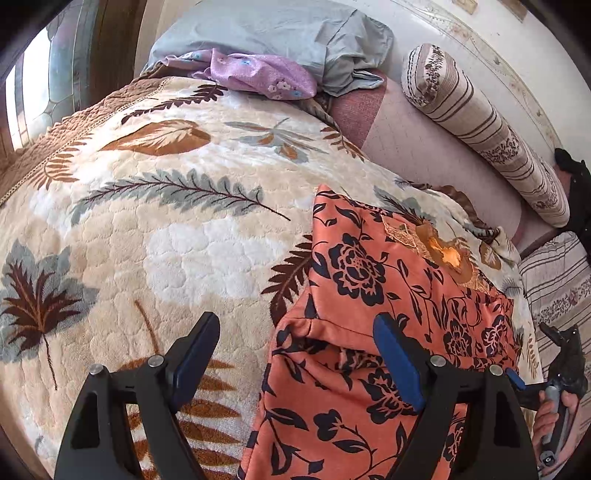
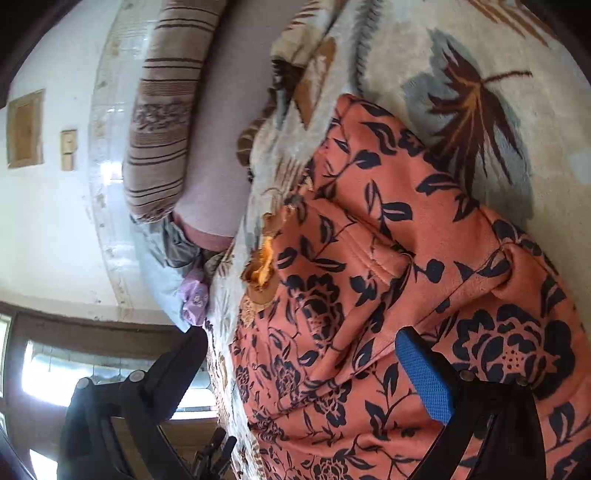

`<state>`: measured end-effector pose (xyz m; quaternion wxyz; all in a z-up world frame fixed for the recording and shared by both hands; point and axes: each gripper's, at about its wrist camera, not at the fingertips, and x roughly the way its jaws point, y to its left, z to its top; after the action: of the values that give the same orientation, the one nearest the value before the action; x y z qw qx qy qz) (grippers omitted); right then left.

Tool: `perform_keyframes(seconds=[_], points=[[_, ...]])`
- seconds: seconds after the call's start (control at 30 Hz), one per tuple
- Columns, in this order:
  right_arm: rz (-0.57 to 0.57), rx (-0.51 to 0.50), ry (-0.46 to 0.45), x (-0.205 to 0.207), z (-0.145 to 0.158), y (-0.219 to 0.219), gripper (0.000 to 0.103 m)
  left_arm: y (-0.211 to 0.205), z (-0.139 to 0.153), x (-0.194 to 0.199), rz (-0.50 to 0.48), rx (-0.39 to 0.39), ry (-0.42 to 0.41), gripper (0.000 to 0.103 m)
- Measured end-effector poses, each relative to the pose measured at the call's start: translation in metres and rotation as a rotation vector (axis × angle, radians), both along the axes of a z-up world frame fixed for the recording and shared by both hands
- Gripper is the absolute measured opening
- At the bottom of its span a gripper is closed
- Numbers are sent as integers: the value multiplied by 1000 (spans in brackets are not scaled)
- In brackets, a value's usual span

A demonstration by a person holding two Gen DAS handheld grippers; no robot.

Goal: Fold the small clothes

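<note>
Orange flowered garment (image 1: 388, 295) lies on the leaf-print blanket (image 1: 166, 221), on the right side of the bed in the left wrist view, partly folded already: a doubled layer with a sleeve or hem opening near the front edge, embroidered neckline patch toward the far right. It looks like a small top, but I cannot tell the exact type.

Left gripper (image 1: 295, 354) hovers low over the garment's near left edge, jaws wide apart, nothing between them; one blue pad over the cloth, the other over bare blanket. Right gripper (image 2: 303, 373) is also spread wide and has hold of nothing; its blue pad sits over the garment, the other finger off past the blanket edge. The person's hand (image 1: 554, 413) on the right tool shows at the far right of the left wrist view.

Judged step: mid-fold, between grasps, lining up for the next fold. Next move likely needs both jaws to drop and pinch a garment edge on each side, catching all layers, then carry it over evenly.

Further out: striped bolster (image 1: 480, 129) far right, blue-grey pillow (image 1: 295, 33) and purple cloth (image 1: 258, 74) at the far end.
</note>
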<state>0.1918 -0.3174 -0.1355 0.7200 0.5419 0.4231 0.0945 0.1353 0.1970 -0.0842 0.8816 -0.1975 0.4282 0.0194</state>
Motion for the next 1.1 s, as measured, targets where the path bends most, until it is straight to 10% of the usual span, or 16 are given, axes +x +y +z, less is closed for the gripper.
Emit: perform_keyframes(seconds=[0.23,0.37,0.53,0.63,0.73,0.87,1.1], points=[[0,-149,56,31,-1,19,98,3,-9,16,1,-44,-3,86],[69,-314,95,45,10,26,6,-1,-14,24,-11,-42,5,86],[82,-652,-191,18,97,49,6,-4,-3,29,-24,-15,-47,86],[-1,-738,-197,-1,84,41,8,-13,3,35,-36,7,-88,86],[89,-552,103,11,7,20,53,-29,-13,51,-88,24,2,86],[1,-503,0,-12,25,3,68,-39,-41,61,-100,82,120,86],[83,-438,-234,2,85,17,84,-39,-28,54,-68,95,71,86]])
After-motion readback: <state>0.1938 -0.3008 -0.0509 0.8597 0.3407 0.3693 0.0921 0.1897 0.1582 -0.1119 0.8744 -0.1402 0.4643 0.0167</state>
